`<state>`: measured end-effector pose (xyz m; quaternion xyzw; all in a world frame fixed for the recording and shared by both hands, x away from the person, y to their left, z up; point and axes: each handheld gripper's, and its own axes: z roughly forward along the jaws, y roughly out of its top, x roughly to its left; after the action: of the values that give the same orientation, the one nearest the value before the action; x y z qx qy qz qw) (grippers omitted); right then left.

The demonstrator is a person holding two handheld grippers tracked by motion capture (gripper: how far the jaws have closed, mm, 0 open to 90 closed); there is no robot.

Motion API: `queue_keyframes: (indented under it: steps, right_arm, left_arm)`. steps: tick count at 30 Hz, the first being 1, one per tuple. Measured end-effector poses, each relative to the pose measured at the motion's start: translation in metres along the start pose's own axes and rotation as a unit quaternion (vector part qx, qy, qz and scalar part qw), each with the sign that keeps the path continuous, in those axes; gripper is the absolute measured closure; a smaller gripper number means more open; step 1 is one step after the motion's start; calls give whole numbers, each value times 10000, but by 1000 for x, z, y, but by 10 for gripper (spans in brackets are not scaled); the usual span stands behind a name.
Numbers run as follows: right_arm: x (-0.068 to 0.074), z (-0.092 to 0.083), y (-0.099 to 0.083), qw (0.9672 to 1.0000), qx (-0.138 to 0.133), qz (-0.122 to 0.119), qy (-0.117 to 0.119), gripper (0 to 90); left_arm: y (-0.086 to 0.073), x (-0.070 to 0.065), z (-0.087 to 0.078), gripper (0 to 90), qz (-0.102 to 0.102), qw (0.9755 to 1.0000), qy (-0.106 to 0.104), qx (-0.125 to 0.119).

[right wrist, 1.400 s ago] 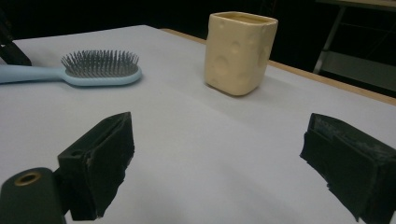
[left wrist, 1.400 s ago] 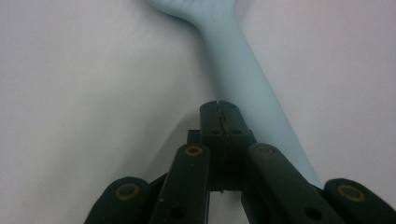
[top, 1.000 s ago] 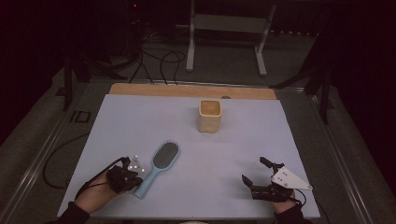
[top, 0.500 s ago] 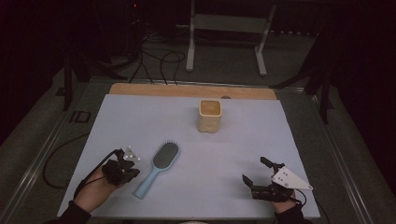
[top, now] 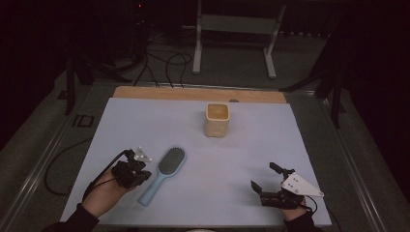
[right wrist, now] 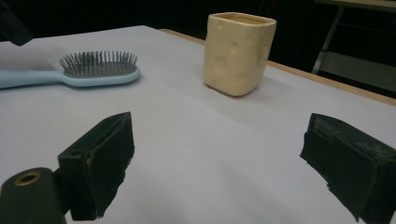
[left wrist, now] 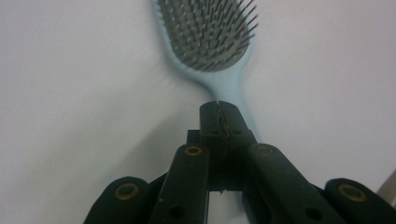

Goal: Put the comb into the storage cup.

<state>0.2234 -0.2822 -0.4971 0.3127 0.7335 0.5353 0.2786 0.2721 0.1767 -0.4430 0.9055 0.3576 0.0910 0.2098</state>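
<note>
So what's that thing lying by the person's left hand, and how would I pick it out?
Start at the pale mat covering the table. Near its front left, beside the left gripper, lies a hairbrush, flat with its bristles up. Its light blue handle and grey oval bristle pad set it apart from the squarish cream cup standing farther back.

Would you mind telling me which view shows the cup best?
The right gripper view: the cup stands close and sharp there, its dimpled cream sides and squarish rim plain. The high view shows it small, from above, at the far middle of the table. The left gripper view looks at the brush instead.
</note>
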Motion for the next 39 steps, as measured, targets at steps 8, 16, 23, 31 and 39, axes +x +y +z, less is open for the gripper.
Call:
queue_keyframes:
  steps: [8, 16, 23, 31, 39]
  right_arm:
    - [0, 0, 0, 10000, 19, 46, 15, 89]
    - [0, 0, 0, 10000, 16, 27, 11, 89]
    - [0, 0, 0, 10000, 25, 15, 14, 89]
    - [1, 0, 0, 10000, 22, 3, 15, 89]
    - [1, 0, 0, 10000, 28, -6, -9, 89]
  left_arm:
    - [13, -2, 3, 799, -295, 9995, -94, 33]
    - [19, -12, 11, 595, -239, 9997, -45, -7]
    - [22, -14, 18, 336, -442, 9990, 13, 35]
    - [24, -16, 32, 48, -701, 9968, 361, 131]
    - [21, -10, 43, 16, -1019, 9943, 189, 264]
